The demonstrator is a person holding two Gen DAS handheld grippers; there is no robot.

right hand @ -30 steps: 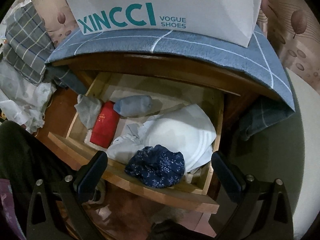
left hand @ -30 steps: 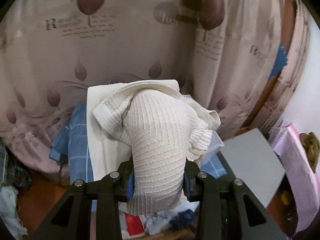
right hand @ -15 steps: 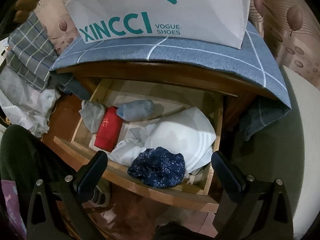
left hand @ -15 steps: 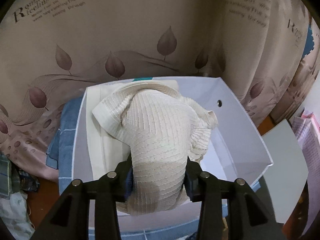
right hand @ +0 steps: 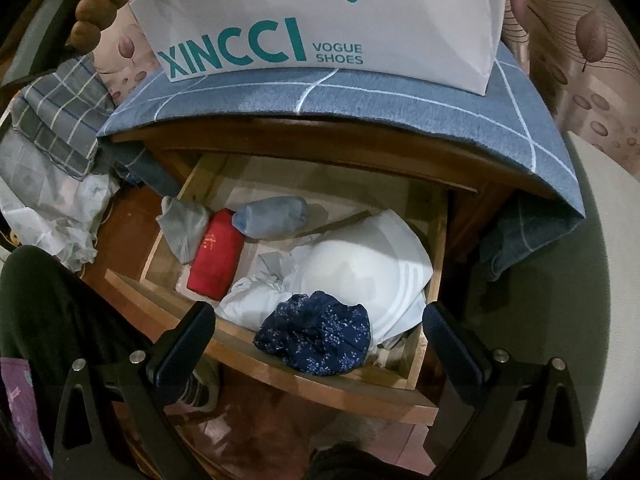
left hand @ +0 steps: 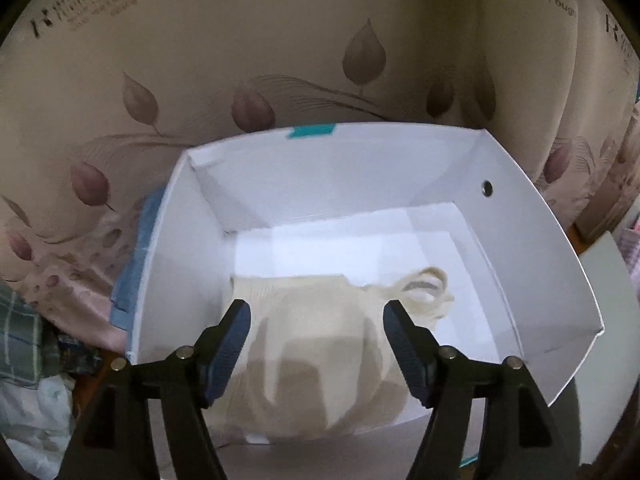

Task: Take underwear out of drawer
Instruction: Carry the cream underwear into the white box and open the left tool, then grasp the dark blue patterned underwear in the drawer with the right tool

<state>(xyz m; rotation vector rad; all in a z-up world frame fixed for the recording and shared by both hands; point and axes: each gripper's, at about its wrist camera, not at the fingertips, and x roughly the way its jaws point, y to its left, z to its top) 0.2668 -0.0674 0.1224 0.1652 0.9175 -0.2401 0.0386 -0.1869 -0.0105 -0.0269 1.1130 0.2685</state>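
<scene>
In the left wrist view, the cream ribbed underwear (left hand: pixel 320 344) lies on the floor of the white shoe box (left hand: pixel 532 240). My left gripper (left hand: pixel 316 316) hangs just above it with its jaws opening, and the pads stand clear of the cloth. In the right wrist view, my right gripper (right hand: pixel 320 320) stands open above the open wooden drawer (right hand: pixel 280 372). At the drawer's front edge lies navy floral underwear (right hand: pixel 316 340). Behind it are a white garment (right hand: pixel 360 264), a red roll (right hand: pixel 218 256), a light blue roll (right hand: pixel 272 216) and a grey piece (right hand: pixel 182 224).
The shoe box (right hand: pixel 320 24) stands on a blue checked cloth (right hand: pixel 340 104) over the cabinet top. Leaf-print curtain (left hand: pixel 280 60) hangs right behind the box. Crumpled clothes (right hand: pixel 56 152) lie left of the cabinet. A person's dark trouser leg (right hand: pixel 52 312) is at lower left.
My left gripper let go of the cream underwear, which dropped onto the box floor; its jaws spread apart. The right gripper kept still.
</scene>
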